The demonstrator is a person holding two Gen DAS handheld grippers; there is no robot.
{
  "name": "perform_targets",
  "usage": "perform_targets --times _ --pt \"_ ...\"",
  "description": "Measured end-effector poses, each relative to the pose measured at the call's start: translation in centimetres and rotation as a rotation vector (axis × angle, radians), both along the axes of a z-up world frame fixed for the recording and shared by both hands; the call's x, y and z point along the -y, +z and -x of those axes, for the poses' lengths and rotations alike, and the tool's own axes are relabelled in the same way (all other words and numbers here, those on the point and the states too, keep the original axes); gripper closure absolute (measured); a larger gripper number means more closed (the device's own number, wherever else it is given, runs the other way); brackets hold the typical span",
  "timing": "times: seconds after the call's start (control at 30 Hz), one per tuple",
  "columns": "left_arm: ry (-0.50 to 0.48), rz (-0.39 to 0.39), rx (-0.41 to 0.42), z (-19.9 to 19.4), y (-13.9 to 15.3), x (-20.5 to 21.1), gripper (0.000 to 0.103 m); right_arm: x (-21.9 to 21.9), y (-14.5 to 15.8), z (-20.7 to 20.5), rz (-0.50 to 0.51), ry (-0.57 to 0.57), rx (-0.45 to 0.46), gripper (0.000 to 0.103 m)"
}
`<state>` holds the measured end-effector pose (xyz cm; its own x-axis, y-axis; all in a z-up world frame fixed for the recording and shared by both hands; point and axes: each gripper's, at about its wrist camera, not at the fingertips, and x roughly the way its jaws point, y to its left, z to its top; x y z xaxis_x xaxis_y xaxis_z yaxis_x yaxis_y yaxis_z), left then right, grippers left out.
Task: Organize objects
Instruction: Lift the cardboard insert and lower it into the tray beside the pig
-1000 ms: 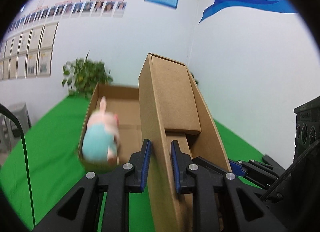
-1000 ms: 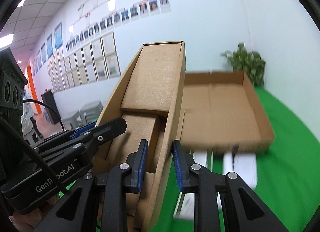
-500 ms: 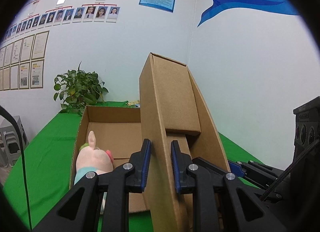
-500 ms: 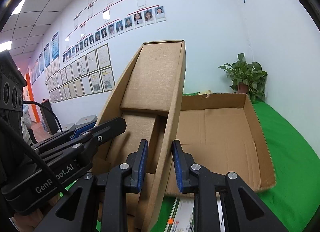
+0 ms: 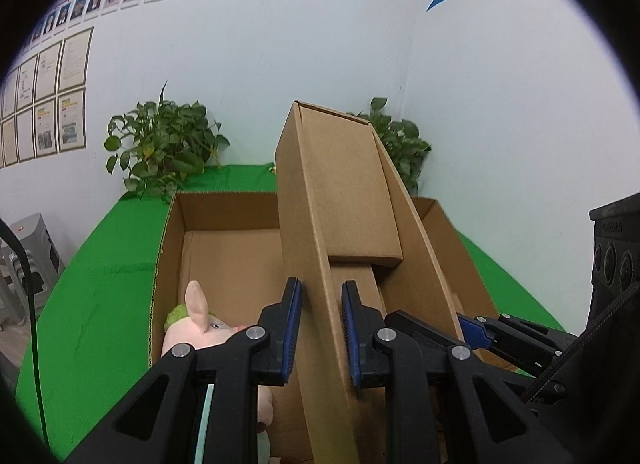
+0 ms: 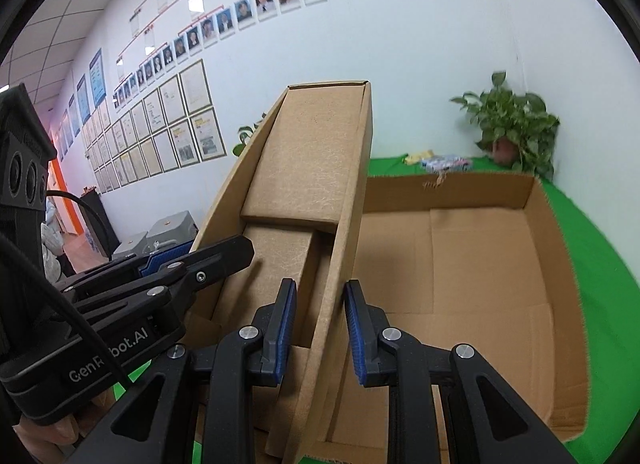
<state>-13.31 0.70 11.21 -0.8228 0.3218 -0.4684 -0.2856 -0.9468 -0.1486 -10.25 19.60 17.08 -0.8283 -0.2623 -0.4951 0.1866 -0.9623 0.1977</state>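
Left wrist view: small cardboard box held over the large open carton.
Left gripper and right gripper each clamp one side wall; a plush pig lies inside the carton on the green counter.

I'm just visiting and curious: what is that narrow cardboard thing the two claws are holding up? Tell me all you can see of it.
The narrow cardboard piece is plain brown corrugated board, folded into a long open trough with side walls and folded inner flaps. It is held raised and tilted above the large open box. The left claw pinches one side wall, the right claw the other.
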Motion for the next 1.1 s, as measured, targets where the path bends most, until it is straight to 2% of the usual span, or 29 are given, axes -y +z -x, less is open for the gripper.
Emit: perform_targets --times 0.3,0.47,0.53,0.77,0.9,1.0,1.1 --pt "0.019 0.044 0.231 3.3 -6.5 -0.4 0.086 -0.4 -8.1 6.8 -0.032 -0.015 0.144 0.082" --pt "0.020 0.069 0.321 4.4 -9.1 -0.3 0.087 -0.5 -12.3 9.1 -0.015 -0.022 0.227 0.082" --pt "0.015 0.089 0.320 4.2 -9.4 -0.4 0.087 -0.3 -13.1 9.5 -0.018 -0.028 0.226 0.083" --pt "0.010 0.081 0.356 4.5 -9.6 0.6 0.086 -0.6 -14.8 10.1 -0.033 -0.040 0.239 0.083" --pt "0.020 0.030 0.334 3.7 -8.6 1.8 0.086 0.1 -15.3 9.5 -0.035 -0.057 0.284 0.086" --pt "0.064 0.020 0.307 2.2 -7.5 3.2 0.085 0.5 -17.1 10.1 -0.029 -0.064 0.333 0.087" --pt "0.112 0.027 0.263 -0.2 -6.6 4.5 0.082 0.4 -18.1 10.3 -0.039 -0.072 0.315 0.087"
